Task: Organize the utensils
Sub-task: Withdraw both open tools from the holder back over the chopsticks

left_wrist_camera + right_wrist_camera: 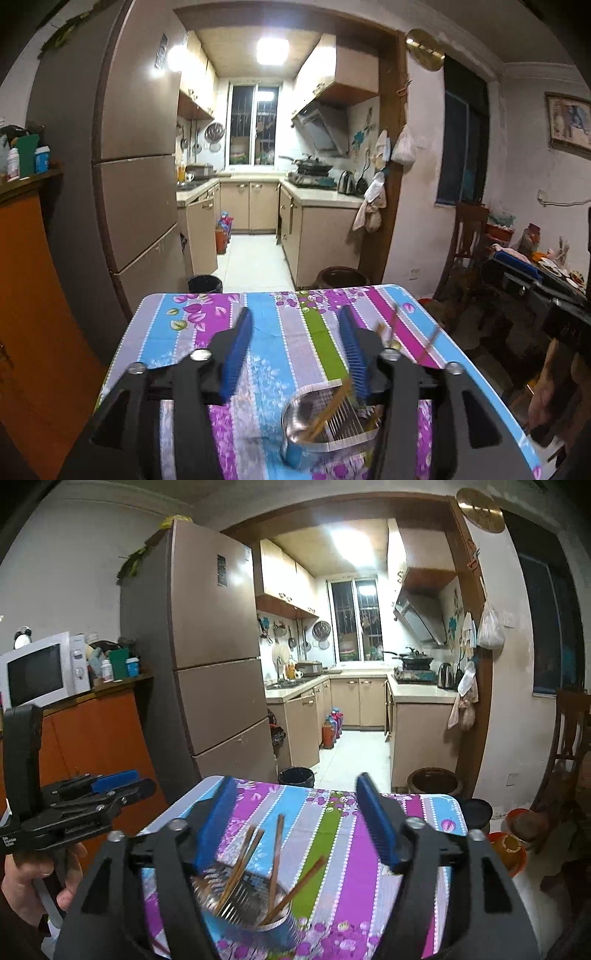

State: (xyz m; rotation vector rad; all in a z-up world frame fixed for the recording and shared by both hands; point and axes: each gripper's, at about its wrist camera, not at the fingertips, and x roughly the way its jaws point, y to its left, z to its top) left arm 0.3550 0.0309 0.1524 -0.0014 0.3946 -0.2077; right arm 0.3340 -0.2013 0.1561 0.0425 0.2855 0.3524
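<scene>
A metal slotted utensil holder [245, 908] stands on the table with the striped floral cloth [332, 823]. Several brown wooden chopsticks [275, 860] stick up out of it at different tilts. My right gripper [295, 812] is open and empty, above and just behind the holder. In the left wrist view the holder [325, 421] sits low, by the right finger, with chopsticks [332, 406] leaning in it. My left gripper [295, 343] is open and empty above the cloth [280, 332]. It also shows at the left edge of the right wrist view [114, 779].
A tall fridge [218, 657] and an orange cabinet [96, 738] with a microwave [40, 672] stand left of the table. A black bin [295, 775] and a brown pot [434, 779] sit beyond the far edge. A wooden chair [569, 738] stands at right.
</scene>
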